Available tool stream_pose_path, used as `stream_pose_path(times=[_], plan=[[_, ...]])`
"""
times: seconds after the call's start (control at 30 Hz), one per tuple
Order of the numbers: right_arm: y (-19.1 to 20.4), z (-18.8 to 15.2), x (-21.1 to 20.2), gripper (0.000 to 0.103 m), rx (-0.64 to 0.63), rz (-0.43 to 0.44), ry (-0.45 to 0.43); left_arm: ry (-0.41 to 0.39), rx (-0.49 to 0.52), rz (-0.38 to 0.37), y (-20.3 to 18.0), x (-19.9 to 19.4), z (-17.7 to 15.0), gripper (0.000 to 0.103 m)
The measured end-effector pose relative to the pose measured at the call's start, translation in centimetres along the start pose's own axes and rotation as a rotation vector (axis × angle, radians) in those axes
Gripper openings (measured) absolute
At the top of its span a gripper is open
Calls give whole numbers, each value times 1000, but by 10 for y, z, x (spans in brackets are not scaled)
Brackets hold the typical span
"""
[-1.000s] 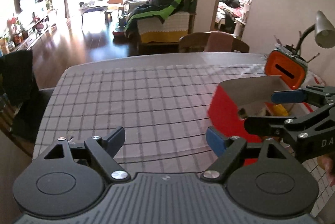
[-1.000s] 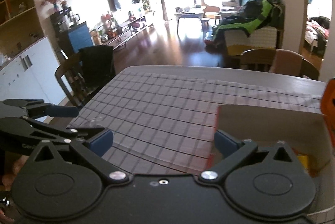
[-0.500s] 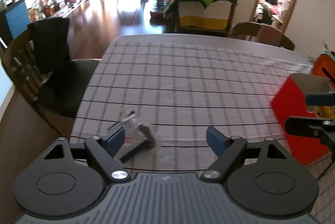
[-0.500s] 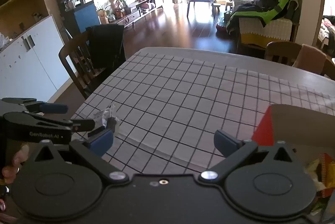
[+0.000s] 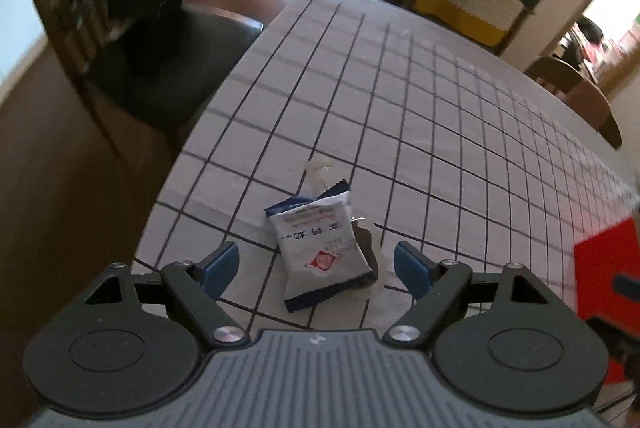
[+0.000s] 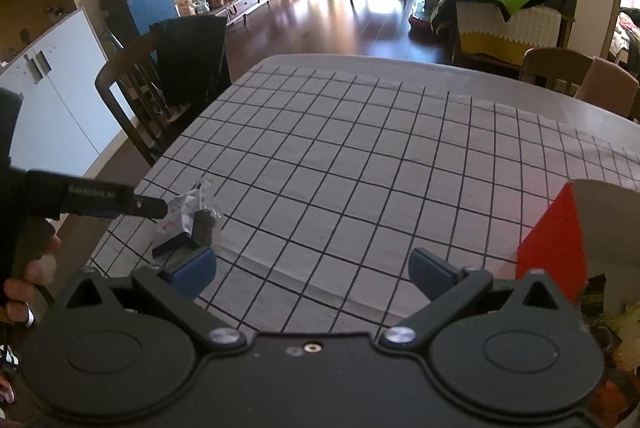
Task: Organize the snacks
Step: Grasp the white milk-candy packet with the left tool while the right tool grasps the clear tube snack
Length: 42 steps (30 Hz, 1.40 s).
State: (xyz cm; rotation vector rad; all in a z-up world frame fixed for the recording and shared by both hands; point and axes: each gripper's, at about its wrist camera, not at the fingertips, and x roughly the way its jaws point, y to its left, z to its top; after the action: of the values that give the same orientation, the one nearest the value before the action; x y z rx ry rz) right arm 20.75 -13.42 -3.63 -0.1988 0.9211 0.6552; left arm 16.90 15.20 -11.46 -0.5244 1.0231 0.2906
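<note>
1. The left gripper (image 5: 316, 266) is hanging spread wide over a snack packet (image 5: 320, 252), touching nothing.
2. The right gripper (image 6: 312, 272) is also gaping, empty.
3. The packet is lying near the table's (image 5: 400, 100) corner, left of the red box (image 6: 552, 244).
4. It is looking light, soft and crinkly; pinching across its flat middle seems best.

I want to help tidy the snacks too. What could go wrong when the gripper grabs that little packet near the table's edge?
The packet lies close to the table edge; a nudge from the open left gripper might push it off. It rests on other small wrappers, so the fingers may catch several or only a corner, and it could slip out on the way to the red box.
</note>
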Motion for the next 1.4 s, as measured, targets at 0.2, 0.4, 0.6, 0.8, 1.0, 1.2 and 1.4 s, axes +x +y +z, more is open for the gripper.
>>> stream_pose_path(times=[0.2, 0.4, 0.6, 0.8, 1.0, 1.2, 1.4], plan=[[5, 7, 15, 103, -7, -13, 22, 41, -67, -16, 9, 15, 9, 78], [13, 14, 27, 102, -21, -13, 33, 84, -98, -25, 13, 28, 14, 60], [20, 19, 38, 102, -37, -15, 48, 98, -116, -34, 13, 37, 15, 60], [24, 22, 47, 101, -48, -18, 64, 120, -128, -44, 14, 45, 15, 55], [30, 25, 57, 101, -66, -16, 82, 115, -130, -53, 18, 46, 14, 47], [48, 25, 77, 100, -132, -10, 126, 98, -135, -67, 26, 42, 11, 45], [75, 25, 100, 99, -202, 17, 158, 95, -187, -90, 47, 35, 9, 45]])
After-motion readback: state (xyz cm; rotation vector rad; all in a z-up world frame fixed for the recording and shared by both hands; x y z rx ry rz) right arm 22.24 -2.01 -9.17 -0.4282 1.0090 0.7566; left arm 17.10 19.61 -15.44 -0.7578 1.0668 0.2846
